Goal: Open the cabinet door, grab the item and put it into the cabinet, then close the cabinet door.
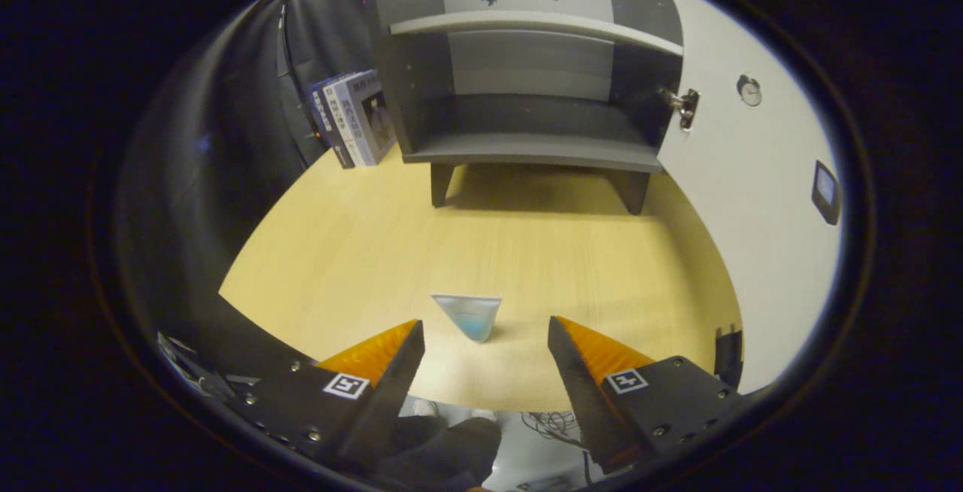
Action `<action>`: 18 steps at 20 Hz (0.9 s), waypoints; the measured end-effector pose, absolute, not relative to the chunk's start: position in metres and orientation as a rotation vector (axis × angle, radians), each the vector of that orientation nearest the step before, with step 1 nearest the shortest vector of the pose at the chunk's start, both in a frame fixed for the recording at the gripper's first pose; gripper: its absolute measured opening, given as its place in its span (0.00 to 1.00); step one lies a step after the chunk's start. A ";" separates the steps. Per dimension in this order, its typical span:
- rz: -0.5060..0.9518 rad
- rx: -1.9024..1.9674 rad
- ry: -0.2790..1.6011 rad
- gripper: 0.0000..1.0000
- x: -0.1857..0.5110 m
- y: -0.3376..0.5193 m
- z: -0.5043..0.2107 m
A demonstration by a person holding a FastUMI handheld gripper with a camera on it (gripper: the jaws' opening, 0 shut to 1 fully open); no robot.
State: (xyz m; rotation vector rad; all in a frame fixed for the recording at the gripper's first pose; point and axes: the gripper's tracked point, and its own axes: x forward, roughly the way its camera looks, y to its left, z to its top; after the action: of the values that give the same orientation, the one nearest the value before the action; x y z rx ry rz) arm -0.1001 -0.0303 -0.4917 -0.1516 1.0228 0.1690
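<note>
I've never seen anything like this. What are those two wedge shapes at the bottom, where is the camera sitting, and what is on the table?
The two wedges are the fingers of a hand-held gripper, a two-finger tool that a person carries by hand; there is no robot arm here. The camera rides on the tool and looks forward along the fingers, and its wide lens bends the picture into a round shape.

The fingers stand open and hold nothing. Just ahead of them, in line with the gap between them, a small bluish triangular item stands on the wooden table.

Beyond it, at the far side of the table, is a grey cabinet on short legs. Its white door is swung open to the right, so the shelves inside show. A few books lean beside the cabinet on its left.

The item is not yet in the cabinet.
</note>
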 end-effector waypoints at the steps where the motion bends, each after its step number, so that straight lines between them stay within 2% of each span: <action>1: 0.183 -0.157 1.044 0.98 -0.100 -0.028 -0.503; 6: 0.223 -0.206 1.091 0.96 -0.087 -0.018 -0.534; 8: 0.229 -0.216 1.111 0.78 -0.083 -0.015 -0.545; 9: 0.236 -0.213 1.124 0.77 -0.084 -0.013 -0.548; 11: 0.233 -0.214 1.134 0.66 -0.080 -0.014 -0.555; 13: 0.224 -0.210 1.128 0.66 -0.076 -0.013 -0.556; 14: 0.219 -0.192 1.129 0.49 -0.077 -0.013 -0.560; 17: 0.231 -0.193 1.139 0.49 -0.079 -0.011 -0.559; 18: 0.222 -0.214 1.128 0.45 -0.075 -0.012 -0.561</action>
State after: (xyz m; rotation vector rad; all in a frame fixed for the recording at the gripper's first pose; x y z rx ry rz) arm -0.0754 -0.0124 -0.5607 -0.2141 1.1284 0.2222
